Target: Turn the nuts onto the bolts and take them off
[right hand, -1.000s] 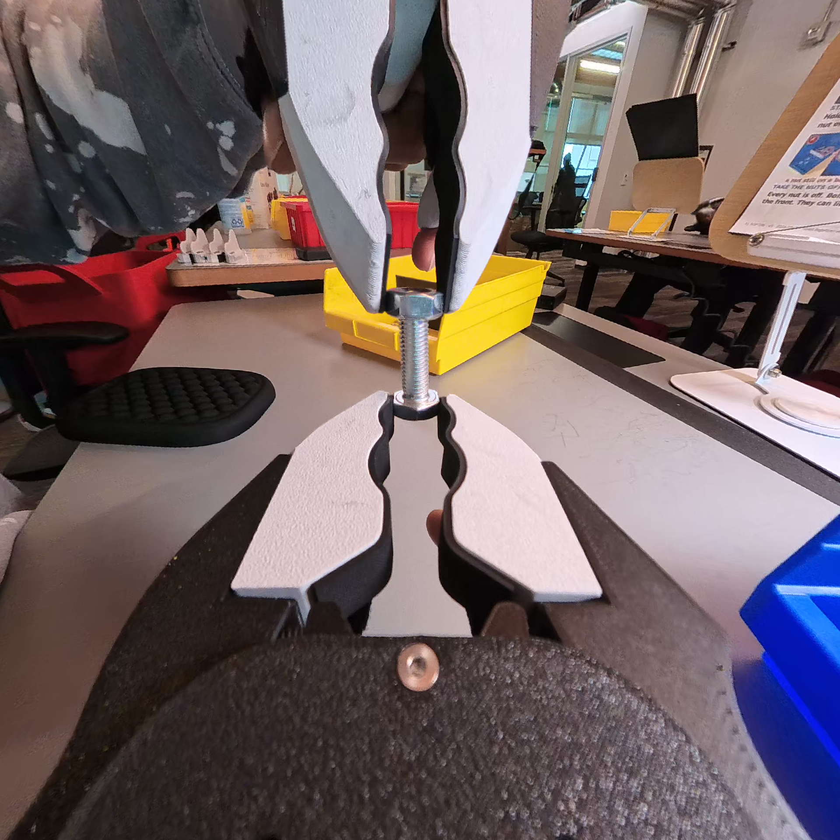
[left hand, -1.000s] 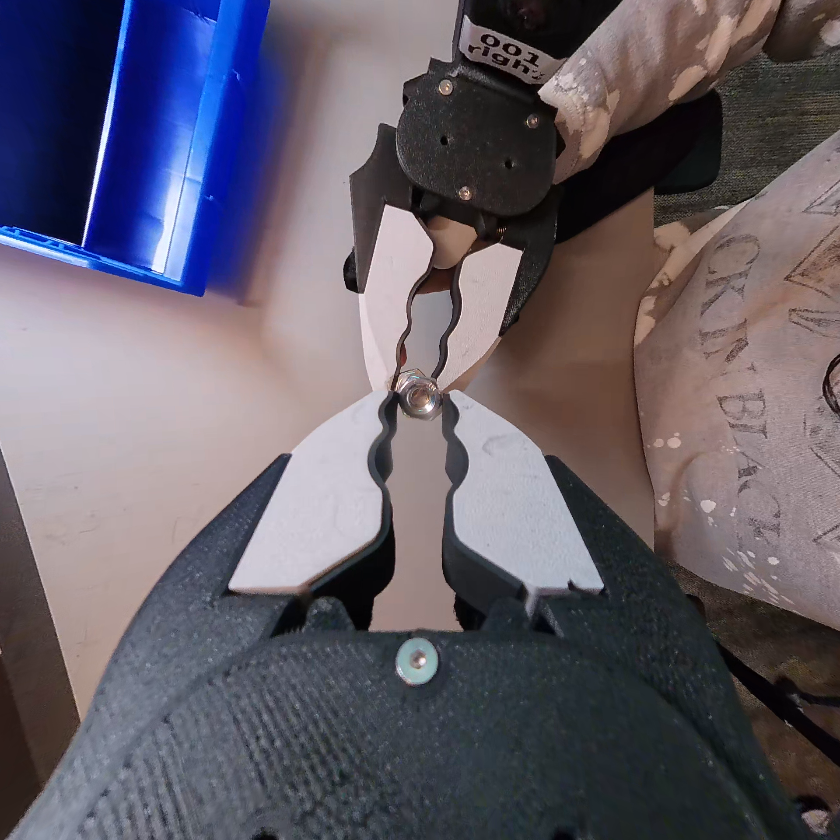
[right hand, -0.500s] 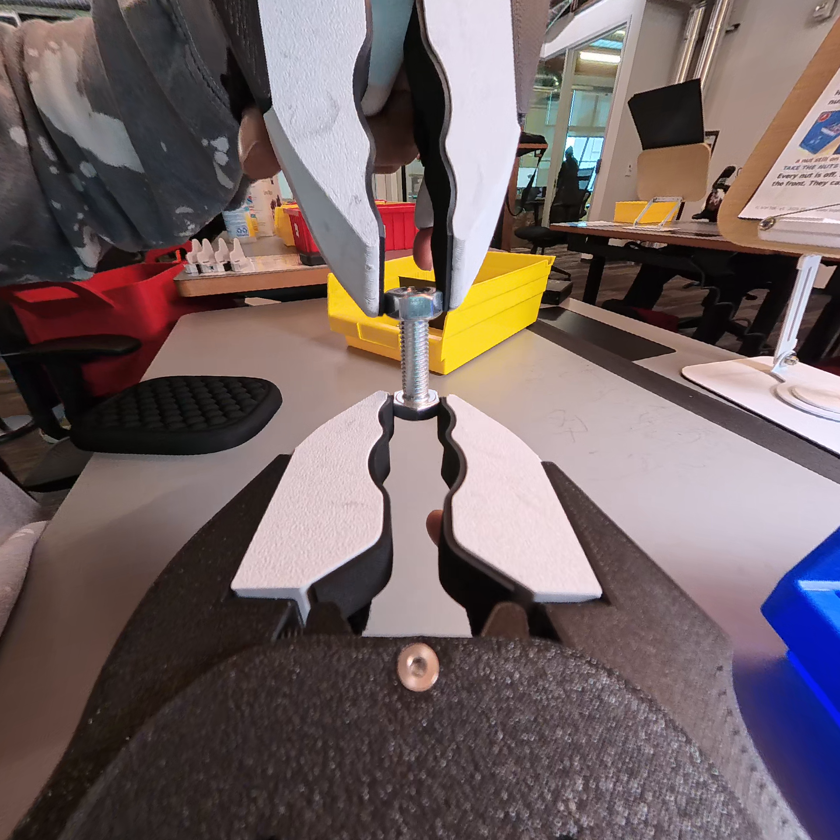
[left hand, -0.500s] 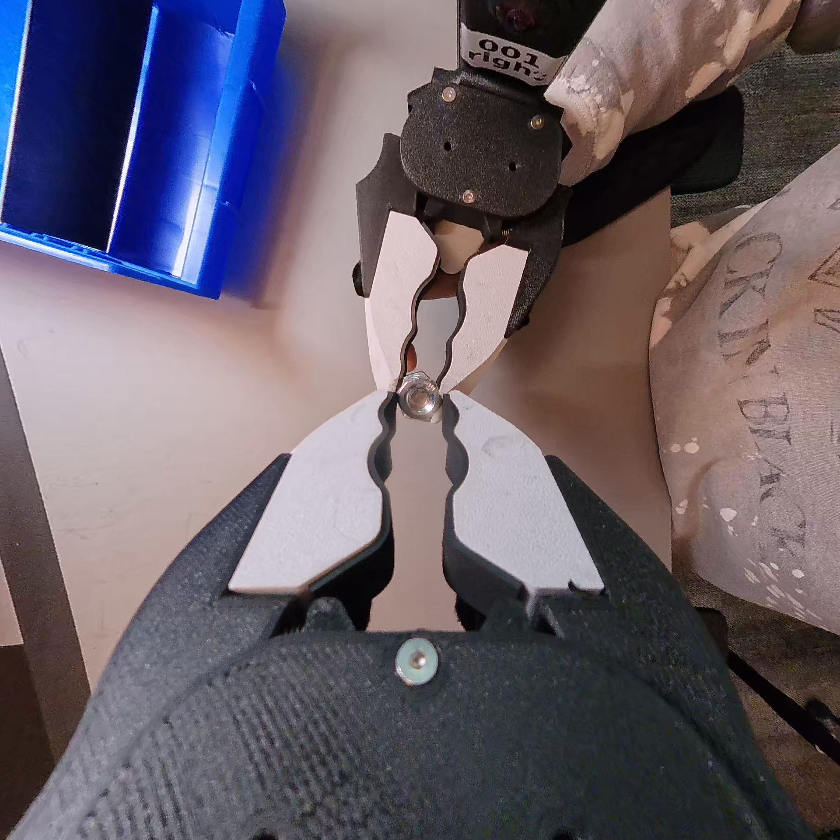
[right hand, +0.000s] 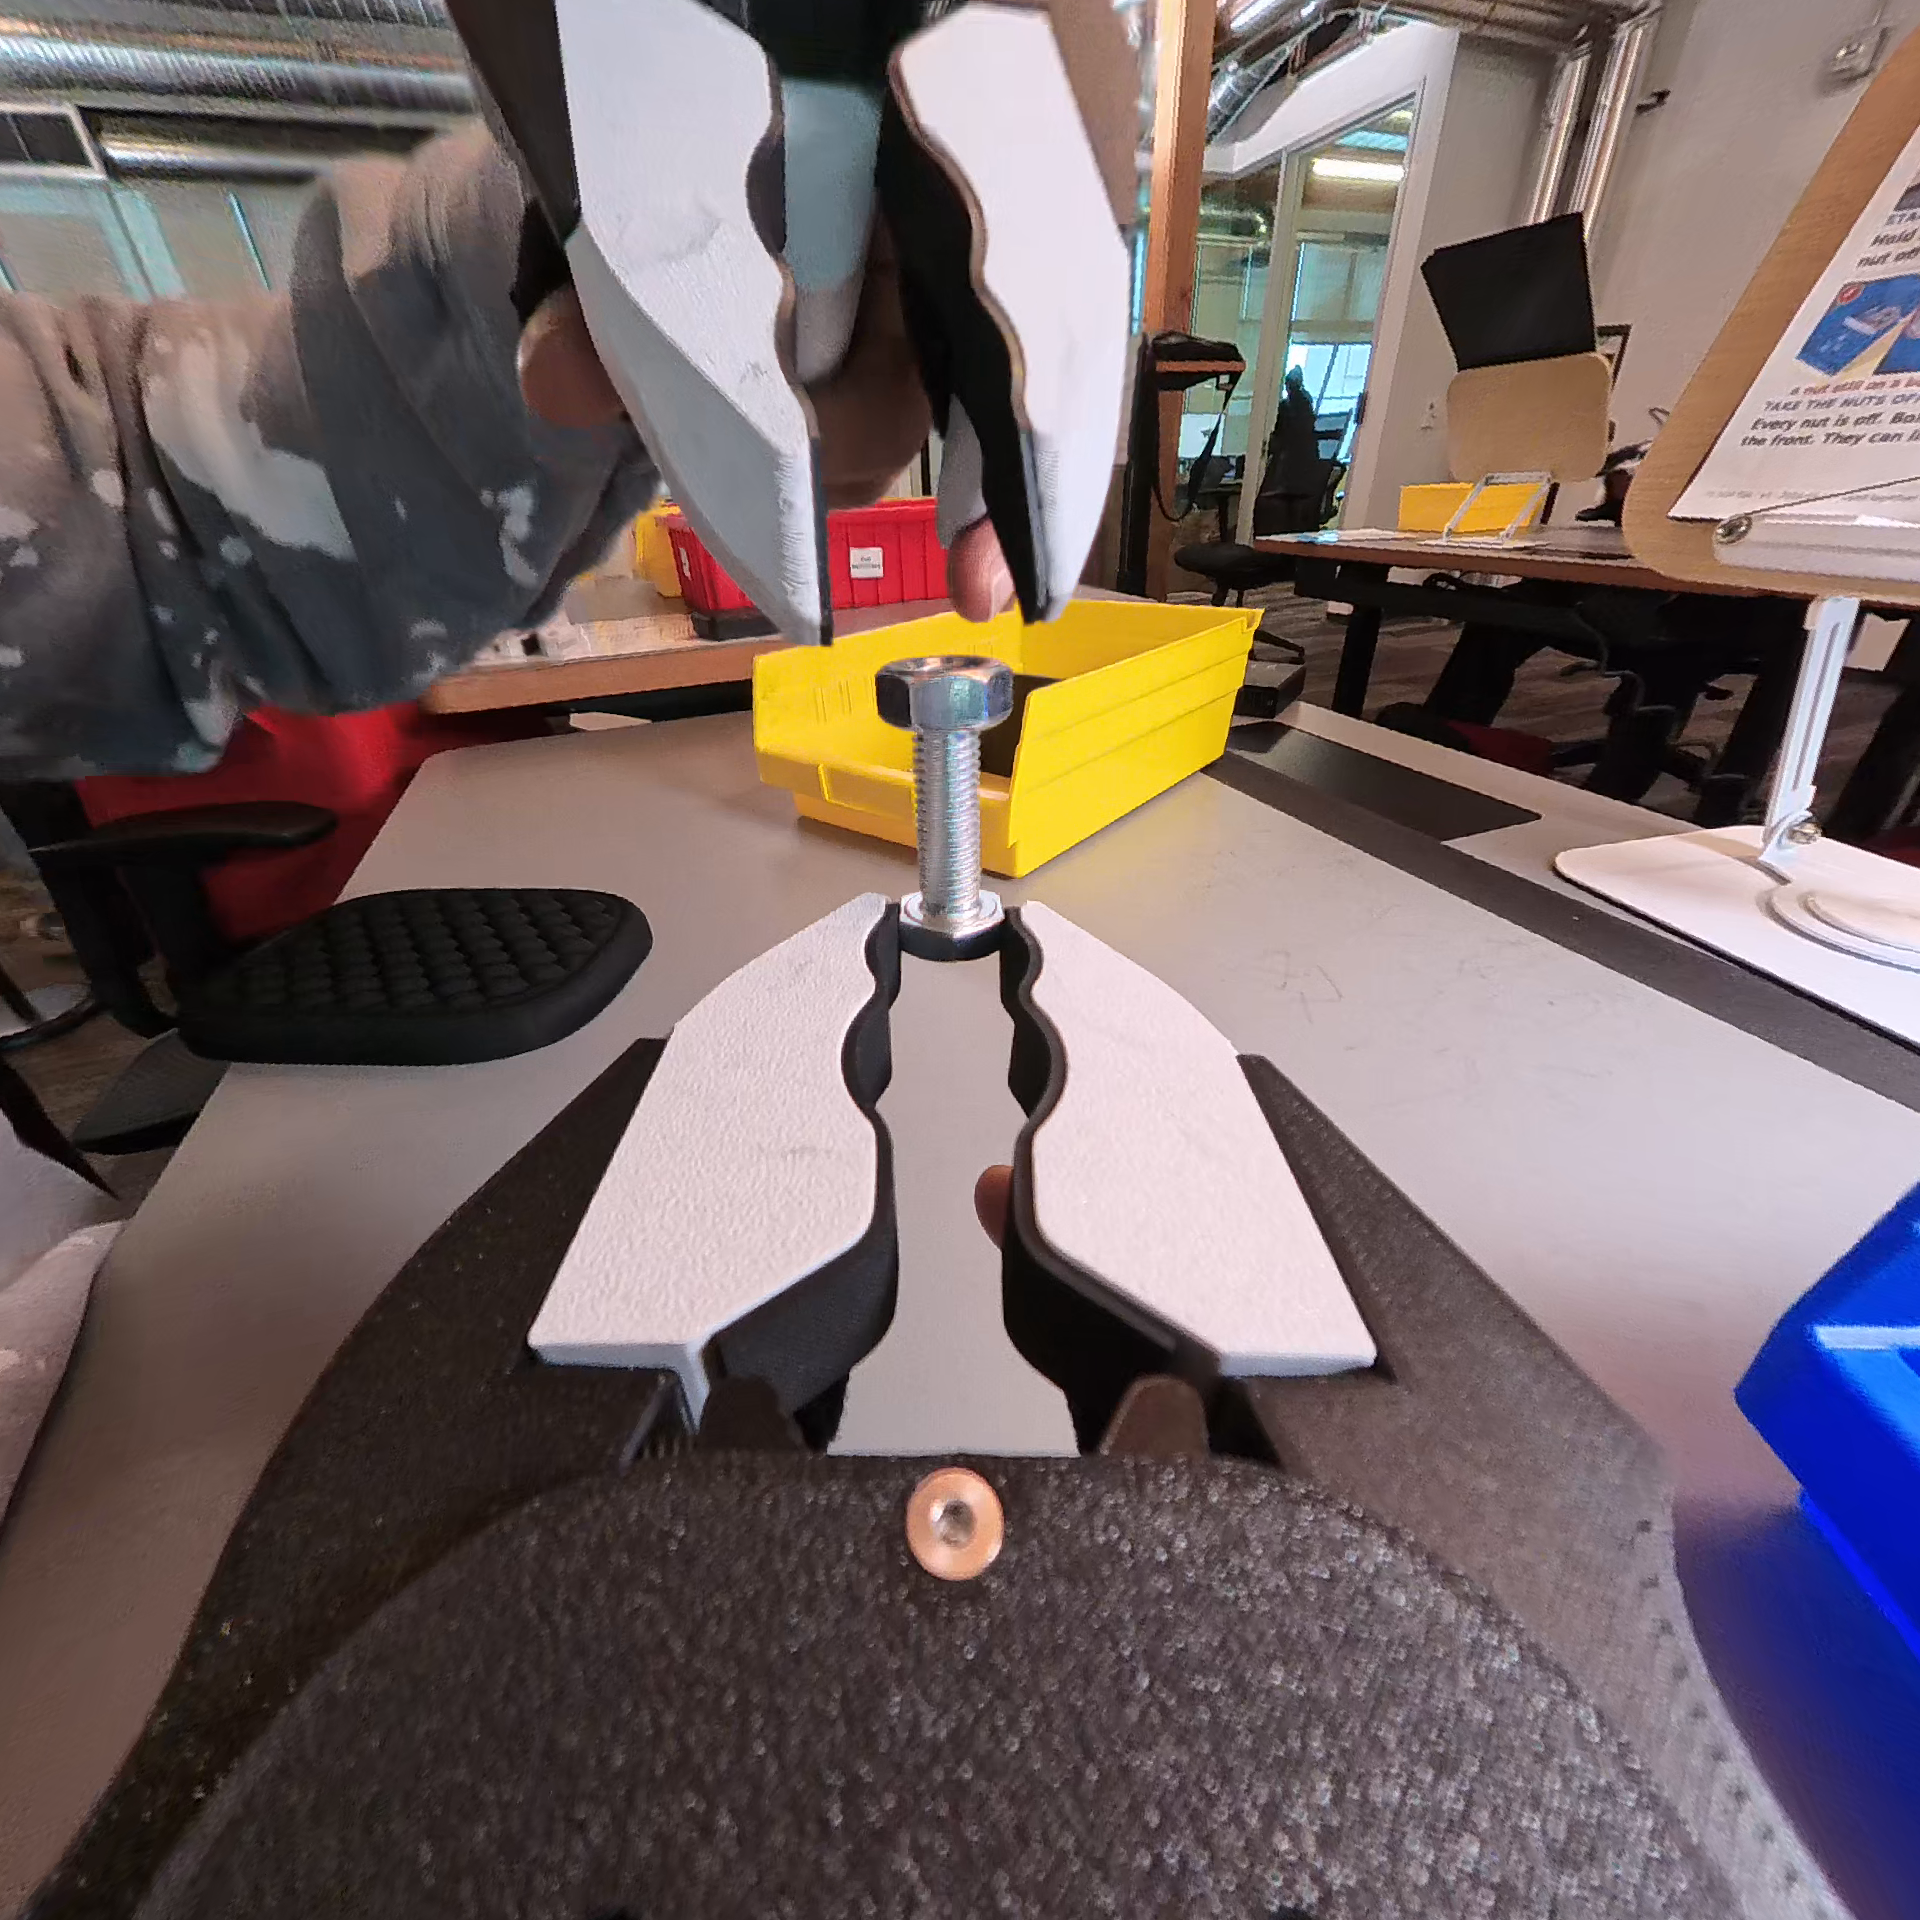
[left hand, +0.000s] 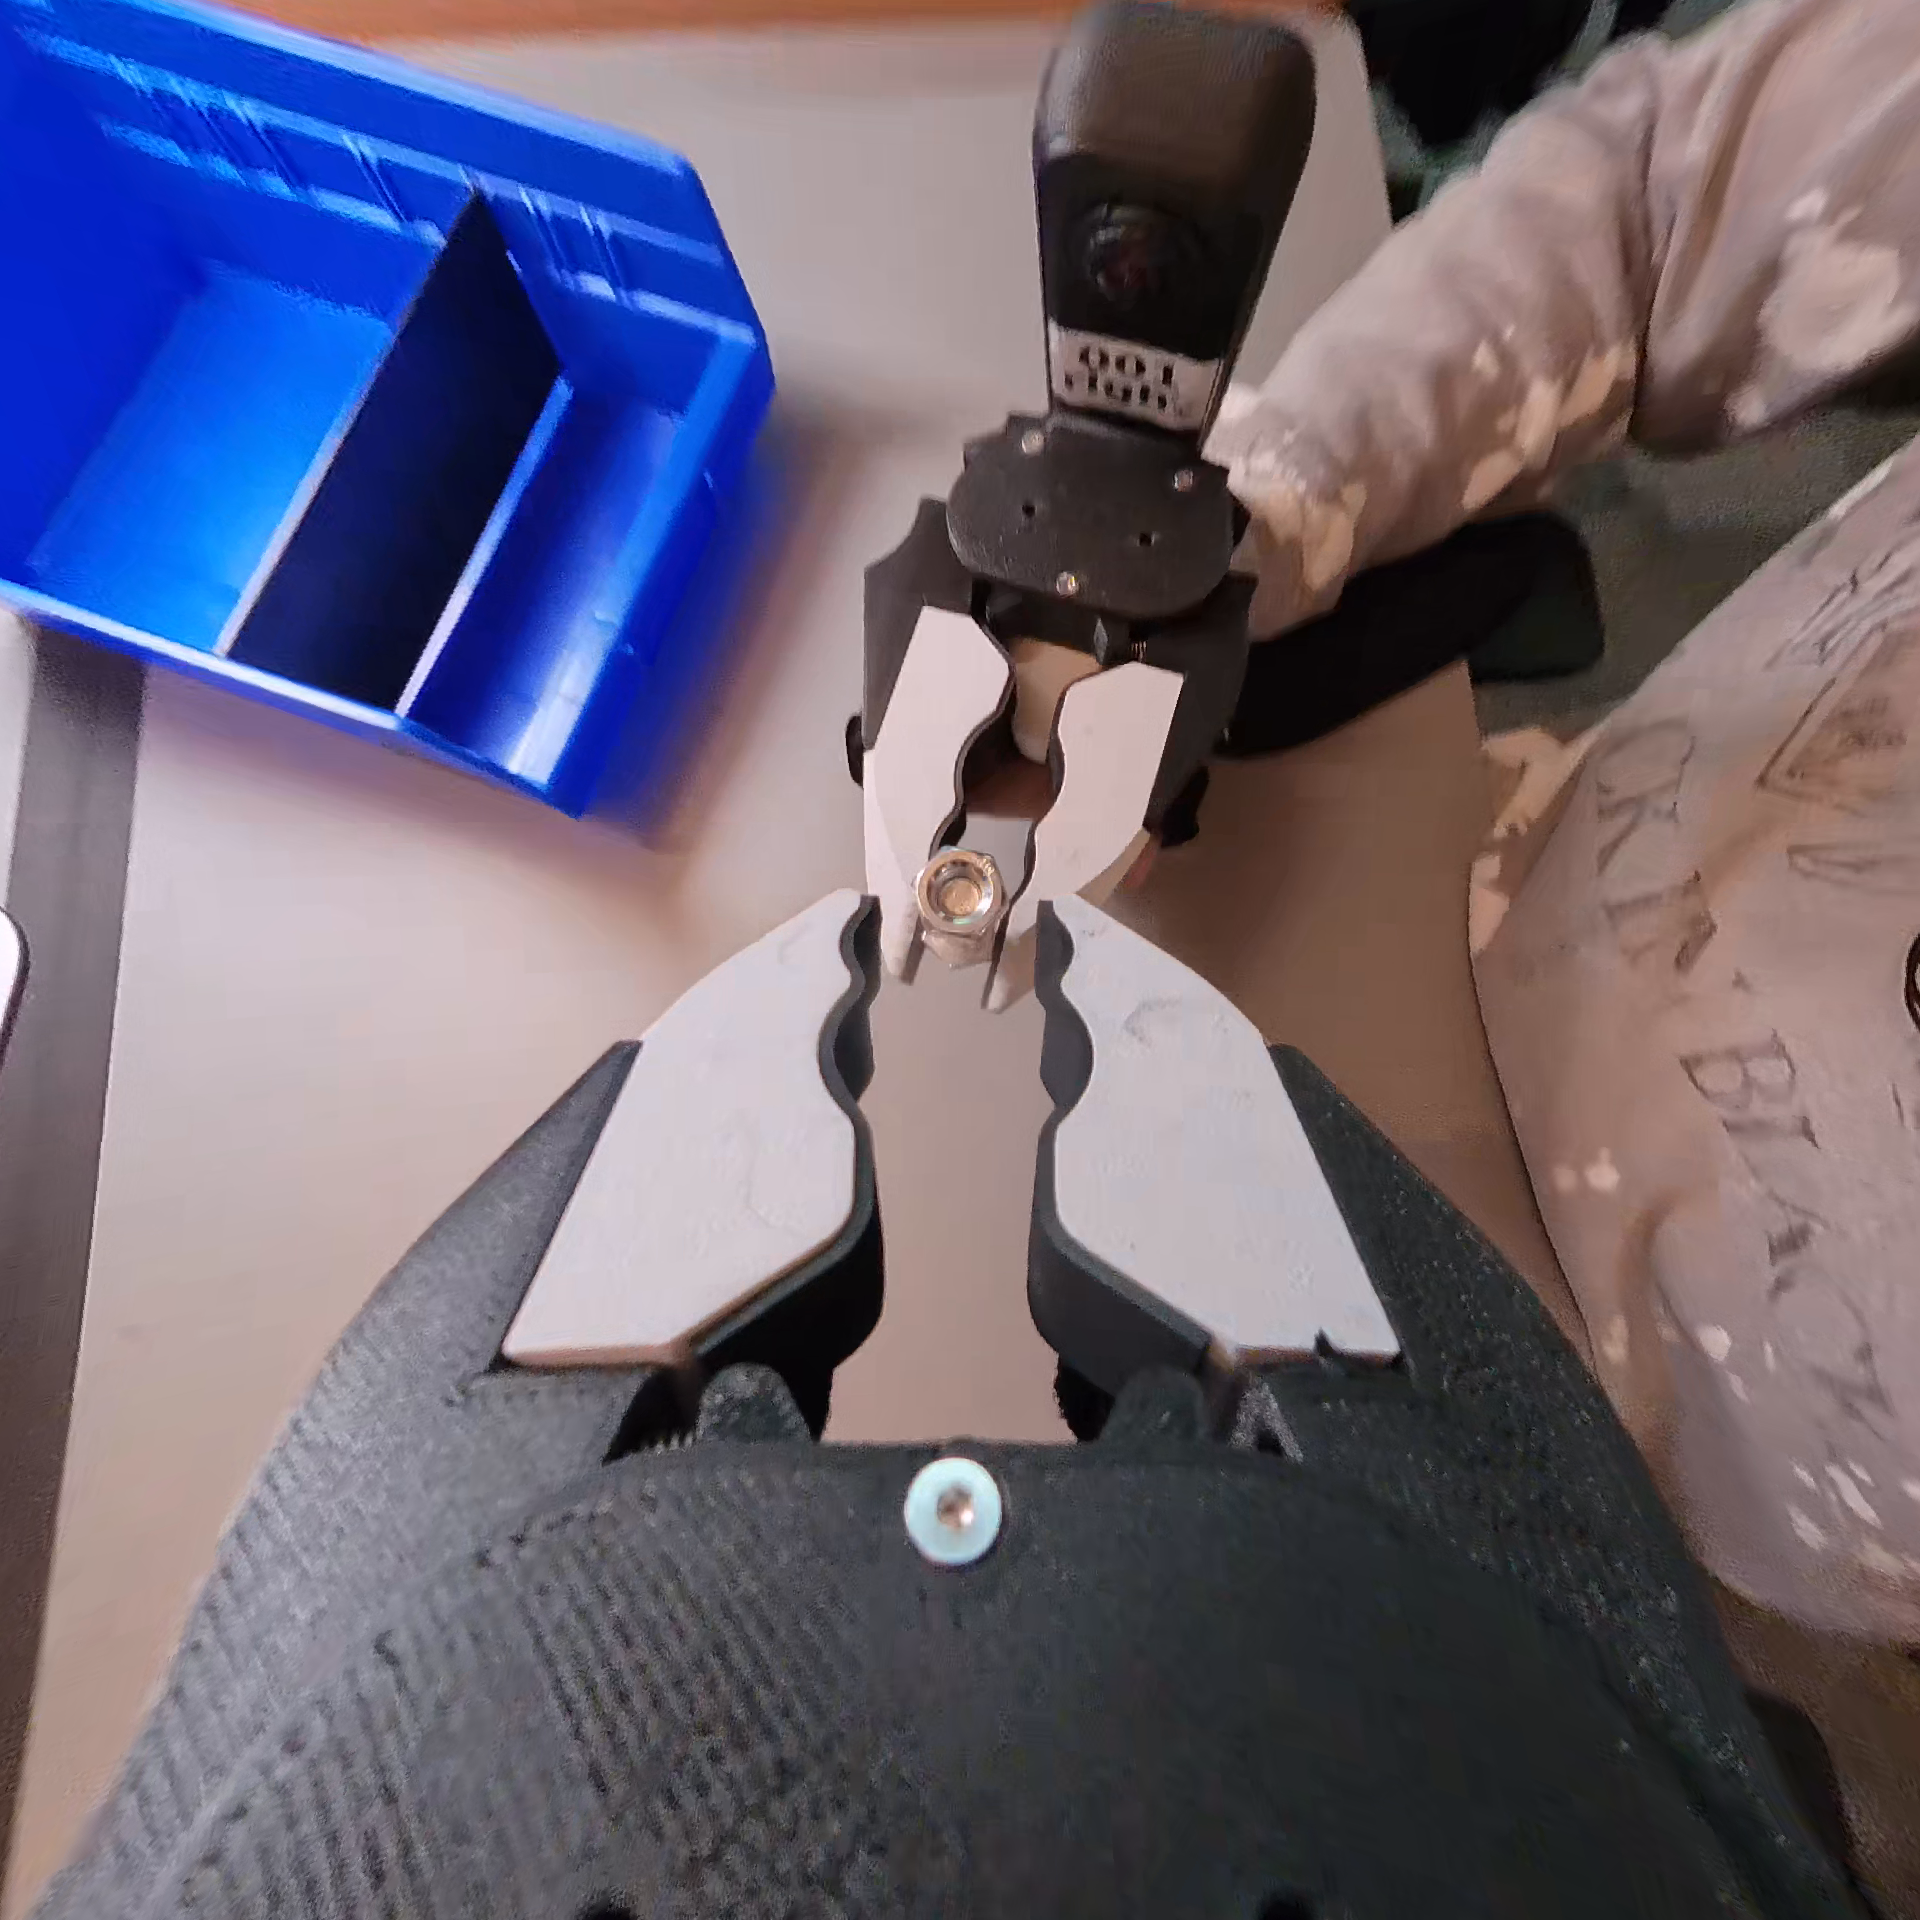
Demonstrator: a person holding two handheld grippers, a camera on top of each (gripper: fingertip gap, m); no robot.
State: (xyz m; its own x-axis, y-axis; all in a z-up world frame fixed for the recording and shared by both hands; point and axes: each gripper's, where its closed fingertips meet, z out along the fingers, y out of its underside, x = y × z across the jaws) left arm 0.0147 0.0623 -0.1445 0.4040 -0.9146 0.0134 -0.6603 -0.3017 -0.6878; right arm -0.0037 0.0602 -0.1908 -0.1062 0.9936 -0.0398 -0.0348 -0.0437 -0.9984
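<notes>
A silver bolt (right hand: 945,790) stands upright, head up, with a nut (right hand: 951,923) threaded on its lower end. My right gripper (right hand: 951,925) is shut on the nut and holds the bolt above the grey table (right hand: 1351,1039). My left gripper (right hand: 923,621) hangs open just above the bolt head, not touching it. In the left wrist view I look straight down on the bolt head (left hand: 956,896), which sits between the open tips of my left gripper (left hand: 956,920). My right gripper (left hand: 951,982) reaches in from the far side.
A blue bin (left hand: 312,416) stands on the table left of the grippers, and it also shows in the right wrist view (right hand: 1849,1434). A yellow bin (right hand: 1091,727) sits behind the bolt. A black chair armrest (right hand: 416,966) is at the left, and a white stand (right hand: 1766,883) is at the right. The left gripper's tips are roughly 5 cm from the right gripper's.
My left gripper has opened, let go of the bolt head and lifted a little above it. My right gripper still holds the nut with the bolt upright.
</notes>
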